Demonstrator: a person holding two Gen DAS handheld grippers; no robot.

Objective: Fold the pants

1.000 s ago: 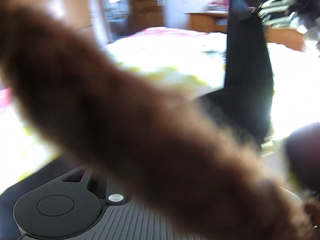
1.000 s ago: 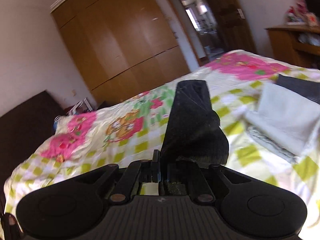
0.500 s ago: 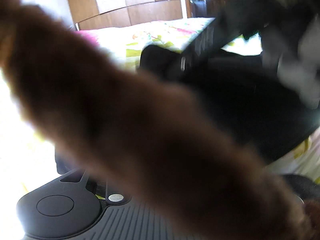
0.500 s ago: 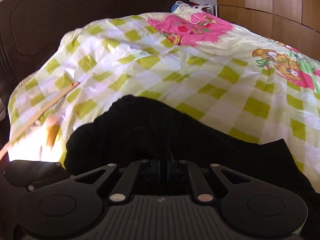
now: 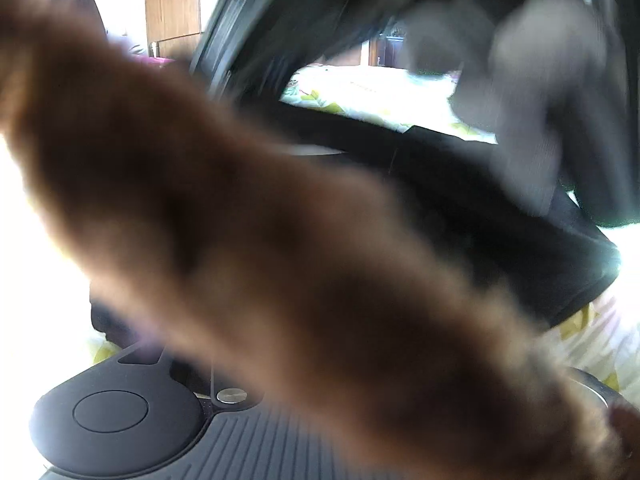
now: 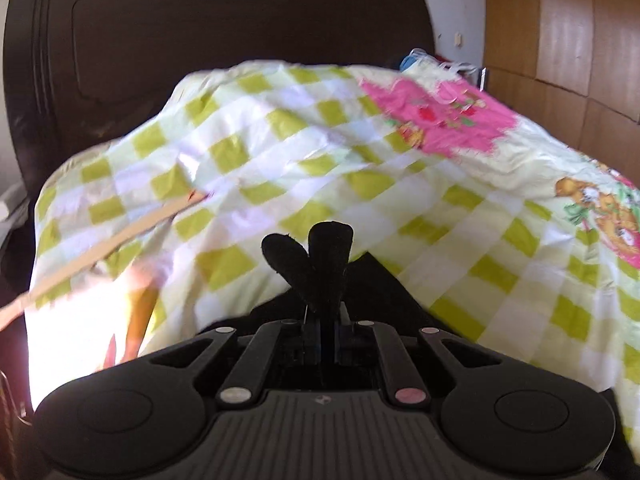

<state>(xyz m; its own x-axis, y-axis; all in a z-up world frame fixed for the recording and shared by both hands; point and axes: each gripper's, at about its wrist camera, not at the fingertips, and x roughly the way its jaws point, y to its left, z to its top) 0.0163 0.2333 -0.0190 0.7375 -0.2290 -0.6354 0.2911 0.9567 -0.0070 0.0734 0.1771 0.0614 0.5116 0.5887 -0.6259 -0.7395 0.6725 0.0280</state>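
The black pants (image 5: 480, 208) lie across the bed in the left wrist view. A brown fuzzy blurred strip (image 5: 280, 260), close to the lens, covers my left gripper's fingers; only its body (image 5: 120, 412) shows. Its jaws are opening, and I cannot see whether anything is between them. A blurred dark and grey shape (image 5: 532, 80) hangs over the pants at the upper right. In the right wrist view my right gripper (image 6: 316, 264) is shut on a pinch of black pants cloth, two flaps of it sticking up past the tips. More black cloth (image 6: 372, 280) lies just beneath on the sheet.
The bed wears a green-and-white checked sheet (image 6: 440, 184) with pink cartoon patches. A dark headboard (image 6: 200, 40) stands behind it and a wooden wardrobe (image 6: 560, 20) at the right. A thin pale stick (image 6: 120, 240) lies across the sheet's left side, beside bright glare.
My right gripper swung round to face the headboard and sank towards the sheet, still gripping black cloth. The pants that hung upright a second ago now lie across the bed.
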